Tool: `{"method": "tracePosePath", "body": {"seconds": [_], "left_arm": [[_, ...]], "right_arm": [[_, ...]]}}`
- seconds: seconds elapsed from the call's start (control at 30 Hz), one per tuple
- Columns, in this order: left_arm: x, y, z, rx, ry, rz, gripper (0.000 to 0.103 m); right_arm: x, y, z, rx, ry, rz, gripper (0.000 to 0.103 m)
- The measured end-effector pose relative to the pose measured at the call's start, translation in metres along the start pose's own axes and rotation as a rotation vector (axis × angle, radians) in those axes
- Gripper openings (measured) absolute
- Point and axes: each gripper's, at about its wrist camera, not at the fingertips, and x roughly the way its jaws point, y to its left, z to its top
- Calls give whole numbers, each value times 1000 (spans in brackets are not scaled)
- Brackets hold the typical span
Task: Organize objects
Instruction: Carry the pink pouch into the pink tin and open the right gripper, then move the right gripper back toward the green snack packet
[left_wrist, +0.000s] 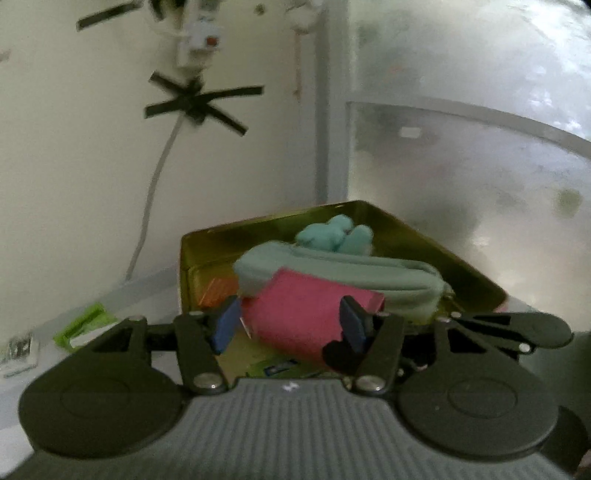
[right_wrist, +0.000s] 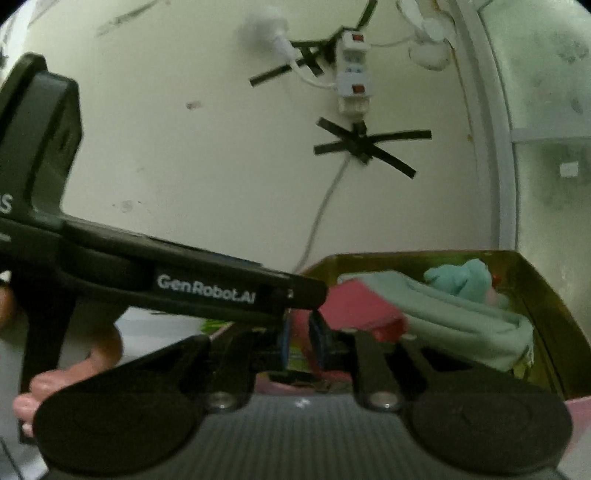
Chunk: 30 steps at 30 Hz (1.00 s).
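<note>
Two tools: left tool (left_wrist: 291, 326) clamped across pink rectangular block (left_wrist: 299, 317), long axis crosswise, gold metal tin (left_wrist: 476, 273) directly ahead; right tool (right_wrist: 301, 343) pinched together.

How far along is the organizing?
Done: a green pouch and a teal soft toy already lie in the gold tin. In hand: the left gripper jaws appear clamped on a pink block over the tin's near edge. The right gripper jaws are shut; on what is unclear. Left: seat the block; a green item lies outside the tin.
</note>
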Motion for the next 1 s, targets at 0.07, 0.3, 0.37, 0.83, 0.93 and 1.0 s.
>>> {"method": "tracePosePath", "body": {"seconds": [0.07,0.3,0.37,0.83,0.93,1.0], "left_arm": [[-3,7,-3,-38,0,8,66],[-21,18,-19,-91,20,90,68],[-28,15,-24,-98,27,102,68],[-93,17,-80,-83,117,296,72],[-100,23,-94,-100,152,334,72],[-105,26,-103,-111,167,343,72]], "right_arm": [[0,-6,-2,37,-15,11,17],[-35,-17,-18,129,-70,-5,20],[-46,-21,-22,166,-79,-21,20],[-78,-7,-40,275,-28,11,21],[-77,7,-50,276,21,40,22],[-77,18,-53,259,43,52,24]]}}
